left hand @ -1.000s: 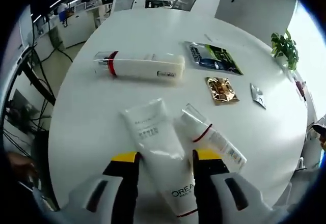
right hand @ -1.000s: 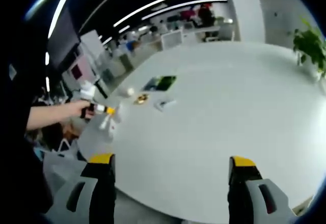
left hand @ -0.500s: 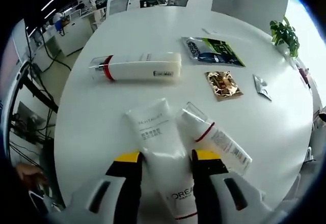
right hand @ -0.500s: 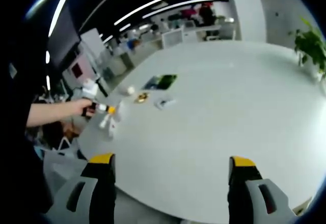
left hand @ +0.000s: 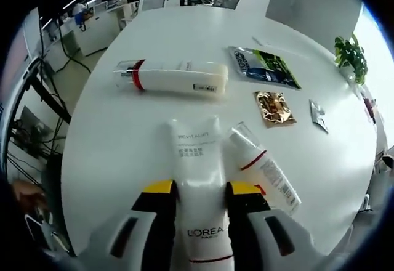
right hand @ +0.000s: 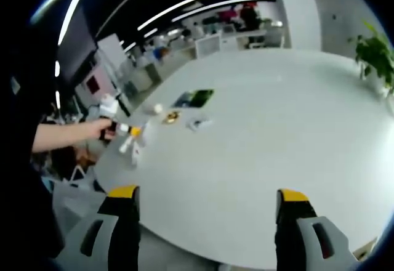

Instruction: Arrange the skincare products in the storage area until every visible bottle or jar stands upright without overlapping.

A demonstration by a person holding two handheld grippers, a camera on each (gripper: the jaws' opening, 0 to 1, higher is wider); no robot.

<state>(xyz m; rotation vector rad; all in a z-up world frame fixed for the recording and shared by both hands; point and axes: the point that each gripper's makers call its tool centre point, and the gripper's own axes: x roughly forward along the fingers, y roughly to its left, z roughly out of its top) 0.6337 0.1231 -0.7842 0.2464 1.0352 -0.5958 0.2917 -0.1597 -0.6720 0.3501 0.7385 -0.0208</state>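
My left gripper (left hand: pixel 202 190) is shut on a white L'Oreal tube (left hand: pixel 197 154), whose flat end points away from me along the jaws. Touching its right side lies a smaller white tube with a red band (left hand: pixel 261 167). Farther off, a long white bottle with a red ring (left hand: pixel 172 78) lies on its side on the white table (left hand: pixel 111 135). In the right gripper view, my right gripper (right hand: pixel 207 194) stands open above the table's near edge, holding nothing. That view also has the left gripper (right hand: pixel 126 131) far to the left in a person's hand, with the tube (right hand: pixel 134 151) under it.
Three flat sachets lie beyond the tubes: a green and black one (left hand: pixel 265 68), a gold one (left hand: pixel 274 108) and a silver one (left hand: pixel 318 115). A potted plant (left hand: pixel 351 55) stands at the table's far right edge. Office desks and chairs stand behind the table.
The left jaws have closed onto the L'Oreal tube, and the tube now lies in line between them. The right gripper view is unchanged.
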